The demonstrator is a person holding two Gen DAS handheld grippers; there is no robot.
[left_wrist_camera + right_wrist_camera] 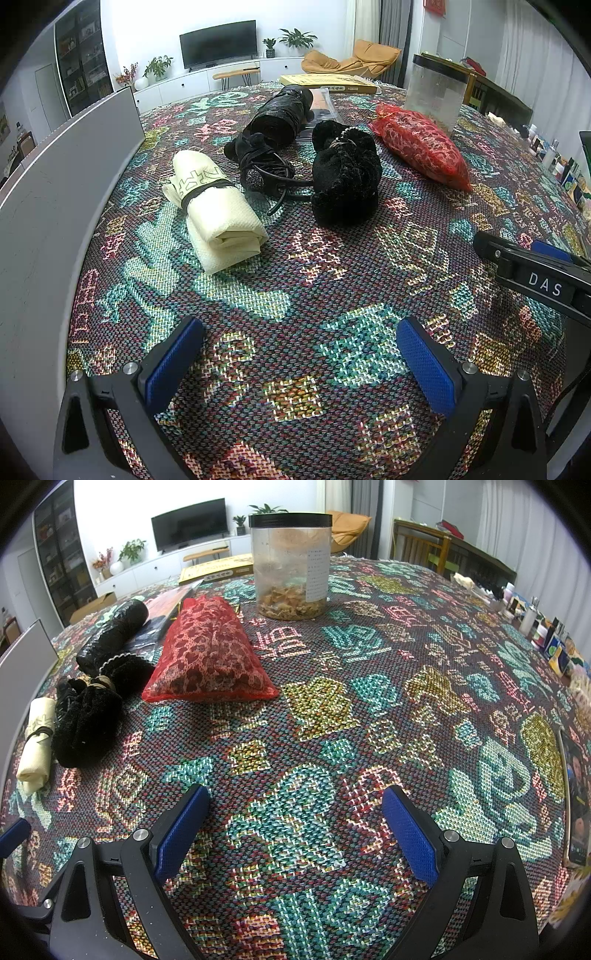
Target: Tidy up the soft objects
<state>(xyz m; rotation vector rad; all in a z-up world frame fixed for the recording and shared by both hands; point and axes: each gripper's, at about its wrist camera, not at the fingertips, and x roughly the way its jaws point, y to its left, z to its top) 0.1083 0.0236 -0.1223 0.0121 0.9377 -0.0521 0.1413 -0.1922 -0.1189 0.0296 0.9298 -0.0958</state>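
Observation:
A rolled cream cloth (216, 218) tied with a black band lies on the patterned tablecloth (295, 280). Beside it lie a black corded bundle (264, 168), a black fuzzy pouch (345, 177), a black plastic roll (280, 114) and a red mesh bag (421, 146). My left gripper (299, 354) is open and empty, near the table's front, well short of them. My right gripper (295, 825) is open and empty. In the right wrist view the red bag (208, 653), fuzzy pouch (86, 723) and cream cloth (37, 738) lie to the left.
A clear jar (290, 565) with a black lid stands behind the red bag. A grey panel (55, 192) runs along the table's left edge. A flat yellow box (328, 83) lies at the back. A phone (576, 797) lies at the right edge. Small bottles (532, 618) crowd the far right.

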